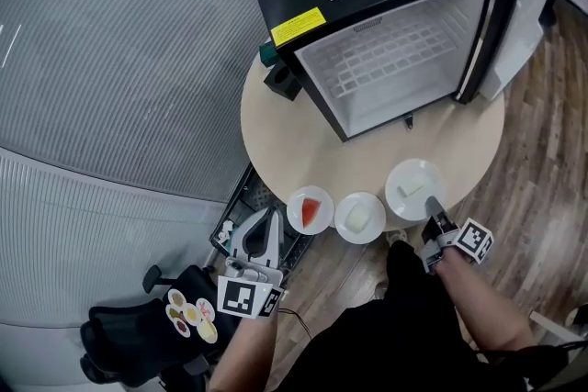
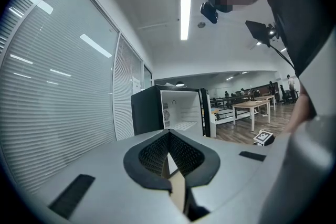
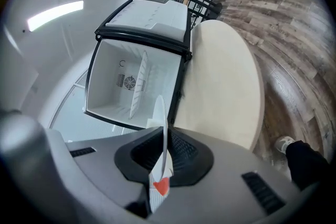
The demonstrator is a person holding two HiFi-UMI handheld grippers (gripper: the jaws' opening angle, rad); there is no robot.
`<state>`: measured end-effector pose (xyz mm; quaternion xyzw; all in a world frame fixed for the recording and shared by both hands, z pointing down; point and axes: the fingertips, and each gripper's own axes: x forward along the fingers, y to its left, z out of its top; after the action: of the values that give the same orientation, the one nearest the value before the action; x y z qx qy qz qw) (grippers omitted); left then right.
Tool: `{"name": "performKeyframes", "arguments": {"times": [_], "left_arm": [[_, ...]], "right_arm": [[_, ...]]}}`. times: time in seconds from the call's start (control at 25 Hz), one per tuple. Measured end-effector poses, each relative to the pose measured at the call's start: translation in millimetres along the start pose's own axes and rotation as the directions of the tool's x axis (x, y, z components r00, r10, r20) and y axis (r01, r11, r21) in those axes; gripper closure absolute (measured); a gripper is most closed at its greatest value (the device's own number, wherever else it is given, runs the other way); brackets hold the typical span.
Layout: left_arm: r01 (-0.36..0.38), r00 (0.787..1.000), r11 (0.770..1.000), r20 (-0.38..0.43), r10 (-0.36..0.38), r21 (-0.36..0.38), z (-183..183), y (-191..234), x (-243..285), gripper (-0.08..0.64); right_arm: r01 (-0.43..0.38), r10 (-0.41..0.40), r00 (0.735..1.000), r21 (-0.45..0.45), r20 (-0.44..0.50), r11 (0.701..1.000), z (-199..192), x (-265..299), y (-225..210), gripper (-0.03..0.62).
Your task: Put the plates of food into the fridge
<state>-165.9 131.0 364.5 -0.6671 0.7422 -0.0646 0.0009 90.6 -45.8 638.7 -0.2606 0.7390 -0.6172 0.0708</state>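
Right tongs (image 1: 430,212) pinched near rim of round white plate with pale food (image 1: 411,186), plate extending ahead of its jaws toward open black mini fridge (image 1: 395,60); left tongs (image 1: 266,220) pressed together, empty.

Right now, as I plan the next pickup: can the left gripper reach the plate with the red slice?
Probably yes. The left gripper hangs just off the table beside the plate with the red slice, which sits at the near edge with nothing between. Its jaws look shut and would need opening.
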Motion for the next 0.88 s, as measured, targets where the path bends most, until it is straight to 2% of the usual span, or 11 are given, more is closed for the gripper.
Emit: {"name": "performKeyframes", "arguments": {"times": [0.12, 0.28, 0.48, 0.6, 0.76, 0.88], "left_arm": [[-0.003, 1.0, 1.0, 0.02, 0.003, -0.006, 6.9, 5.0, 8.1, 0.558], [-0.019, 0.999, 1.0, 0.043, 0.019, -0.017, 15.7, 14.7, 17.8, 0.558], [-0.028, 0.996, 0.999, 0.079, 0.031, -0.033, 28.2, 21.7, 34.6, 0.558], [-0.032, 0.995, 0.999, 0.096, 0.036, -0.035, 36.5, 25.7, 45.5, 0.558], [-0.049, 0.992, 0.999, 0.119, 0.05, -0.012, 53.2, 35.0, 60.5, 0.558], [-0.064, 0.989, 0.998, 0.133, 0.065, -0.005, 60.8, 39.9, 71.9, 0.557]], "right_arm": [[-0.059, 0.059, 0.998, 0.006, 0.004, 0.998, 7.3, 10.2, 22.7, 0.569], [-0.029, 0.029, 1.0, -0.033, -0.012, 0.999, 19.6, 19.7, 34.6, 0.569], [-0.114, 0.114, 0.993, 0.004, -0.007, 0.993, 37.6, 41.6, 78.7, 0.569], [-0.102, 0.102, 0.995, -0.043, -0.009, 0.994, 53.1, 54.7, 89.5, 0.569], [-0.094, 0.094, 0.996, 0.007, 0.005, 0.996, 68.1, 79.4, 105.1, 0.568], [-0.111, 0.111, 0.994, 0.002, 0.001, 0.994, 80.9, 98.6, 120.4, 0.569]]}}
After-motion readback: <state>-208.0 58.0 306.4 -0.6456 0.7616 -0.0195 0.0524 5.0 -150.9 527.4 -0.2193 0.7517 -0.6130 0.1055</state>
